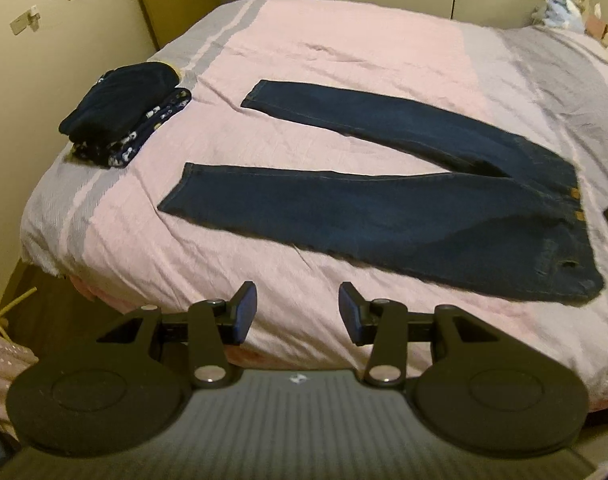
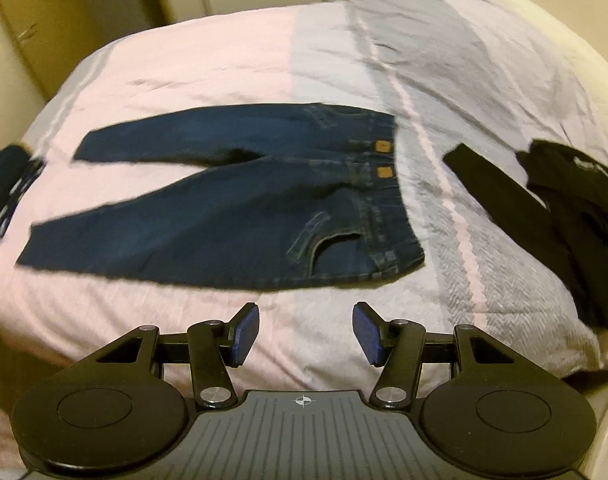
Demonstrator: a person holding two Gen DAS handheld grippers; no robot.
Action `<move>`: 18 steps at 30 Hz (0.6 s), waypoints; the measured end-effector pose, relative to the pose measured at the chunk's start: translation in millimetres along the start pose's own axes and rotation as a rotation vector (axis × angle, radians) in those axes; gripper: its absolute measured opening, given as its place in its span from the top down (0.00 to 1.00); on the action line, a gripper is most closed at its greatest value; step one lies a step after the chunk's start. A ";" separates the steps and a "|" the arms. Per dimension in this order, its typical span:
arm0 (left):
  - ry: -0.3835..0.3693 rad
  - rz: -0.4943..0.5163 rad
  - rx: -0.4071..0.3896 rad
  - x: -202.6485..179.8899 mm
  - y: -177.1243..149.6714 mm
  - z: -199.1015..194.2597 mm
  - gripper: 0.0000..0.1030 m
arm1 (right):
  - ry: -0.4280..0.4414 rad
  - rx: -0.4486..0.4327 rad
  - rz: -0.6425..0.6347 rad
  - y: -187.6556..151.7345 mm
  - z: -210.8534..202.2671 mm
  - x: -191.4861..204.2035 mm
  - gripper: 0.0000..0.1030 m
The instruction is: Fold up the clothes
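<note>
- Two garments lie folded: a stack of folded clothes point(image 1: 125, 114), dark navy with a patterned piece beneath, sits at the far left corner of the bed point(image 1: 344, 52). I judge that part of the task done.
- One pair of jeans point(image 1: 404, 200) lies flat and unfolded in the middle of the bed, legs spread apart toward the left, waistband toward the right. I judge it the item in hand; no fold is yet made.
- Black clothes point(image 2: 564, 216) lie loose in a heap on the right side of the bed, well apart from the jeans. These remain to be folded.
- My left gripper point(image 1: 297, 316) hovers over the near edge of the bed, fingers spread, nothing between them, short of the near trouser leg.
- My right gripper point(image 2: 306, 330) hovers near the waistband end, fingers likewise spread and empty, touching no cloth.
- No container is in view; the bed alone bears the clothes.
- Overall progress, as I judge it: under way, with the jeans and the black heap outstanding.
</note>
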State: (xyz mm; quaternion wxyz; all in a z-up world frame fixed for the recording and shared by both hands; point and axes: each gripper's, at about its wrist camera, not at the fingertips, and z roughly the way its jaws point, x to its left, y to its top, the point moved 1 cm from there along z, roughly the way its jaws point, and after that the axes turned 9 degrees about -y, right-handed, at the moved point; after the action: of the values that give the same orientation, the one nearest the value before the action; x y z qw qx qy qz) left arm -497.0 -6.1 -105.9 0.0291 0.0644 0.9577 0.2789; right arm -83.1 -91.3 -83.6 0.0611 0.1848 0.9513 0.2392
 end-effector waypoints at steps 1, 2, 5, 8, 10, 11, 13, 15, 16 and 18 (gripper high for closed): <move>0.000 0.002 0.000 3.9 10.2 8.0 0.60 | -0.009 0.001 0.010 7.9 3.6 2.4 0.46; -0.003 0.004 0.000 6.3 19.3 14.4 0.60 | -0.019 0.002 0.020 15.9 7.2 4.8 0.46; -0.030 0.037 0.005 10.8 52.0 33.8 0.61 | -0.049 0.005 0.060 38.8 16.7 11.8 0.46; -0.068 0.102 -0.008 11.5 83.1 49.4 0.61 | -0.062 0.002 0.109 55.9 23.2 22.0 0.46; -0.091 0.142 -0.015 11.9 102.0 62.5 0.61 | -0.073 0.012 0.137 64.2 30.3 31.2 0.46; -0.101 0.159 -0.014 13.0 110.1 69.2 0.61 | -0.080 0.021 0.152 67.5 34.8 35.5 0.46; -0.124 0.188 -0.012 13.7 125.2 82.7 0.61 | -0.091 0.042 0.182 72.7 44.0 42.9 0.46; -0.154 0.215 -0.006 11.2 136.2 96.1 0.61 | -0.105 0.053 0.214 75.3 51.9 47.9 0.46; -0.170 0.233 -0.003 10.6 141.0 103.4 0.61 | -0.114 0.059 0.229 76.2 55.6 50.3 0.46; -0.191 0.267 0.012 6.2 148.1 116.8 0.61 | -0.136 0.074 0.251 76.3 63.4 53.3 0.46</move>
State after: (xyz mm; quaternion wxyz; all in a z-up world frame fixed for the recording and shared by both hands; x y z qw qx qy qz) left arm -476.6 180.5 -124.8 0.0824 0.2173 0.9352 0.2671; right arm -94.7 18.9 -104.3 0.0883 0.3201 0.9225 0.1967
